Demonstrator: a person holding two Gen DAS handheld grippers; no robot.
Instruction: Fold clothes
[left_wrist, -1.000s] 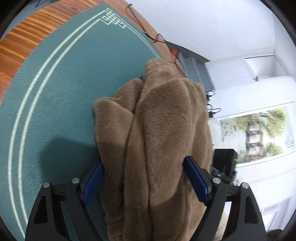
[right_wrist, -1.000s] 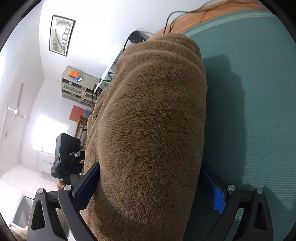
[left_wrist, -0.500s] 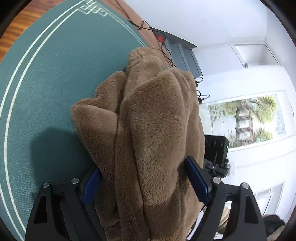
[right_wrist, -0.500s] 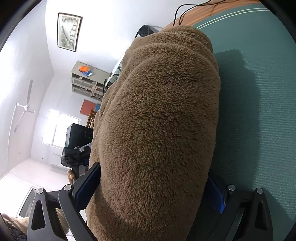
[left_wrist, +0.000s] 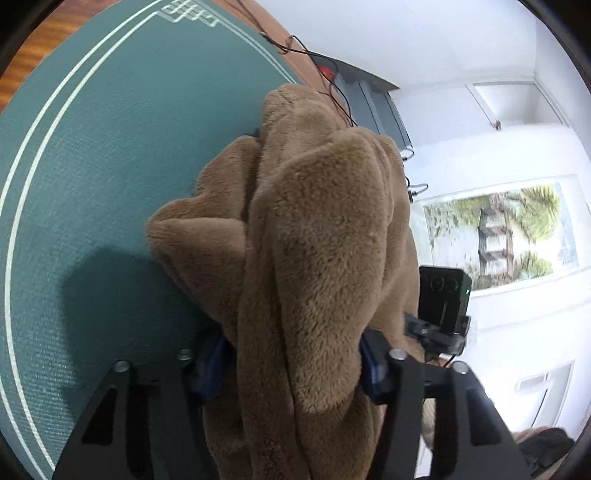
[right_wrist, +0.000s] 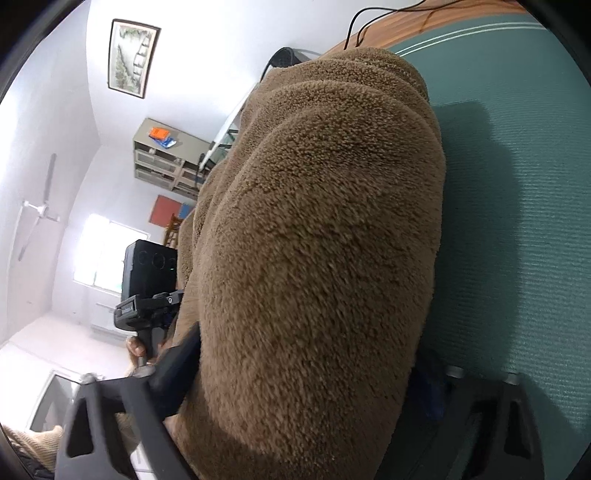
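A thick brown fleece garment (left_wrist: 314, 240) hangs bunched in folds over a teal mat (left_wrist: 110, 166). My left gripper (left_wrist: 295, 365) is shut on it, blue pads (left_wrist: 371, 369) pressed into the pile on both sides. In the right wrist view the same garment (right_wrist: 325, 221) fills the middle, and my right gripper (right_wrist: 306, 376) is shut on it, fingertips buried in fabric. Each view shows the other gripper close beside the cloth: the right gripper's black camera block (left_wrist: 443, 299), and the left one (right_wrist: 151, 288) with a hand (right_wrist: 136, 347) on its handle.
The teal mat (right_wrist: 517, 221) has white border lines and lies on a wooden surface (left_wrist: 33, 48). Black cables (left_wrist: 295, 40) run along the mat's far edge. Behind are white walls, a framed picture (left_wrist: 498, 232) and a grey shelf unit (right_wrist: 166, 155).
Both pairs of pads have drawn closer together, squeezing the fleece more tightly. The two grippers have come nearer to each other, and the garment stays bunched above the mat.
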